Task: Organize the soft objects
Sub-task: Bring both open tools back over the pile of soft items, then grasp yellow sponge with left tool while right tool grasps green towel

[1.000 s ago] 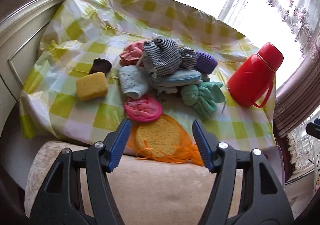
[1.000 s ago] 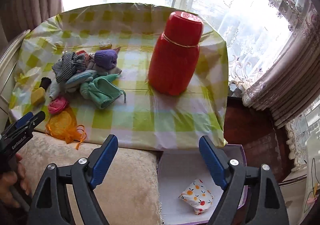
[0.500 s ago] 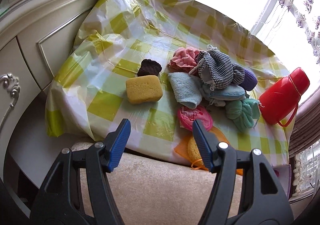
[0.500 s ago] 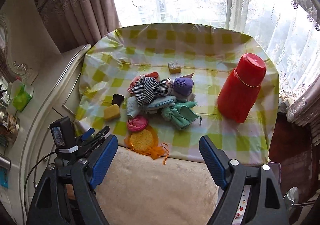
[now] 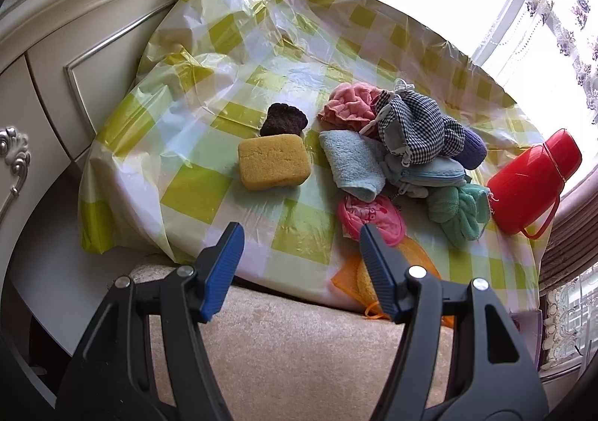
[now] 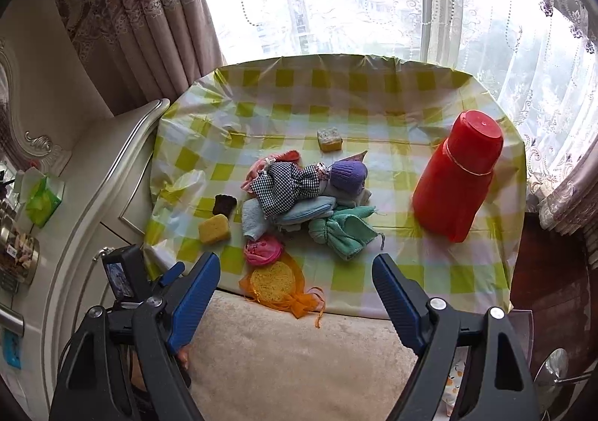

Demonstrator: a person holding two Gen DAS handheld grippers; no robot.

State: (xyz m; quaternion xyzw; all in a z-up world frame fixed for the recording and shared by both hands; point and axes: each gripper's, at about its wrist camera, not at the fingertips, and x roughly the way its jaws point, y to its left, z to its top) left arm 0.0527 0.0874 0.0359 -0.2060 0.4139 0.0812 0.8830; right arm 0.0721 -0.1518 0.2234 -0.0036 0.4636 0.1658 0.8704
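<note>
A heap of soft things lies on the checked tablecloth [image 5: 194, 193]: a checked pouch [image 5: 418, 129], a blue towel [image 5: 351, 166], a pink cloth [image 5: 349, 105], a green towel [image 5: 461, 209] and a purple knit piece [image 6: 349, 174]. A yellow sponge [image 5: 274, 161] and a dark scrubber [image 5: 284, 120] lie left of the heap. A pink pouch [image 5: 373, 213] and a round sponge in orange netting [image 6: 273, 282] lie at the front edge. My left gripper [image 5: 301, 264] is open and empty, short of the yellow sponge. My right gripper [image 6: 295, 299] is open and empty, held back above the cushion [image 6: 299, 365].
A red thermos [image 6: 459, 174] stands on the table's right side. A small sponge [image 6: 329, 138] lies behind the heap. A cream cabinet [image 5: 56, 58] stands against the table's left. A box corner with a fruit-print pouch [image 6: 454, 378] shows low right. The left gripper also shows in the right view [image 6: 168, 277].
My left gripper has swung left from the netted sponge toward the yellow sponge. My right gripper has pulled up and back from the box, now facing the whole table.
</note>
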